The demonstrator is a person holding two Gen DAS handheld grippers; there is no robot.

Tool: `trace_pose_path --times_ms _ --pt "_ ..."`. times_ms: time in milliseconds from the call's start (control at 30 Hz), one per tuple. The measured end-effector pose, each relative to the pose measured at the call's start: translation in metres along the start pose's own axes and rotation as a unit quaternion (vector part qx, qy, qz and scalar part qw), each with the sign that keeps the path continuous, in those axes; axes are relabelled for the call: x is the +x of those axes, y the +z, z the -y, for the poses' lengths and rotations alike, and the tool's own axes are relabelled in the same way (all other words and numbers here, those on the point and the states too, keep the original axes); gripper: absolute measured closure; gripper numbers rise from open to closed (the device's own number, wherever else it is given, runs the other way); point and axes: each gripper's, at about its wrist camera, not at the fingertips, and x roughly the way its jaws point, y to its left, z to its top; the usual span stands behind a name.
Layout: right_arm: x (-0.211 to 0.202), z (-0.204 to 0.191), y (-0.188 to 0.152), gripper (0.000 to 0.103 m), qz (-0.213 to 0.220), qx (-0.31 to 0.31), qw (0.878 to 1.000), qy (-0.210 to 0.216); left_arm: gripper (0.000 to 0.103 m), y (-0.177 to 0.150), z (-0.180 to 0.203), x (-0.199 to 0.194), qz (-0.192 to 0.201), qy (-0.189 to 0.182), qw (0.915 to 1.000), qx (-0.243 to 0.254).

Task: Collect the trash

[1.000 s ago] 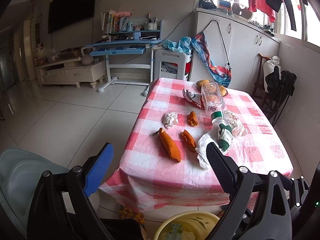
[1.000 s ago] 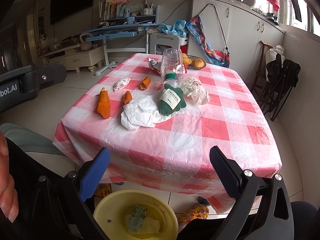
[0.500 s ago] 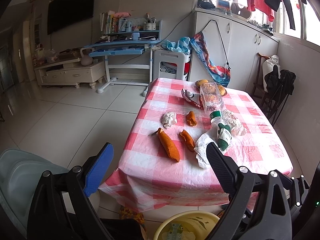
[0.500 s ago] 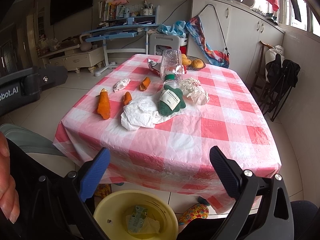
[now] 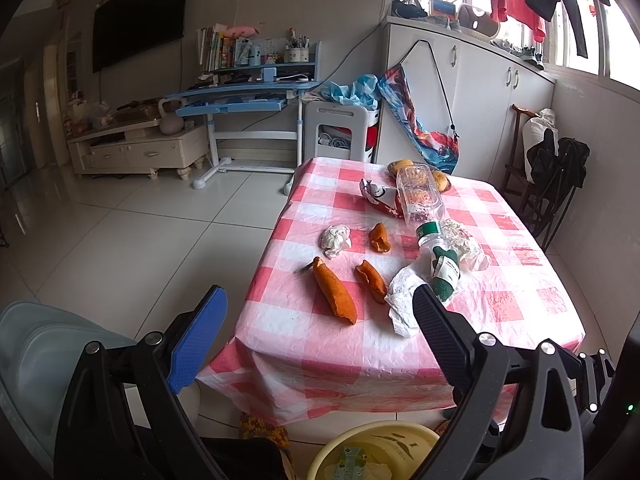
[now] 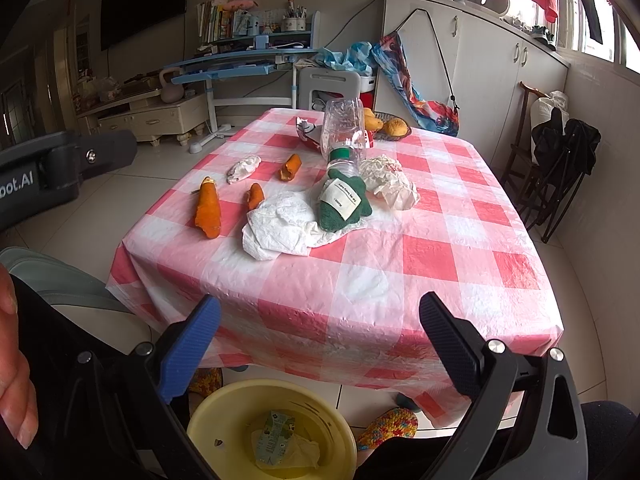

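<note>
You are holding both grippers back from the table's near edge, above the yellow bin (image 6: 272, 420) on the floor, which is already carrying a carton and some wrapping. The right gripper (image 6: 316, 344) is hanging empty with its jaws spread wide, and the left gripper (image 5: 320, 332) is doing the same off the table's (image 6: 440, 264) near left corner. Just past that edge the crumpled white paper (image 6: 280, 228) is lying ahead of the right gripper, with the long orange peel (image 5: 334, 292) nearer the left, its length running away from you. Beyond them a plastic bottle (image 6: 344, 136) is lying on its side, pointing away.
</note>
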Motion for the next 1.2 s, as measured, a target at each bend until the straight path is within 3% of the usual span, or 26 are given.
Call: trace_pose_path --times_ms 1200 --pt "0.0010 -0.0002 -0.0011 0.008 -0.001 0.001 1.000 0.000 0.010 0.0013 0.0053 -0.0025 -0.001 -0.006 0.9997 0.026"
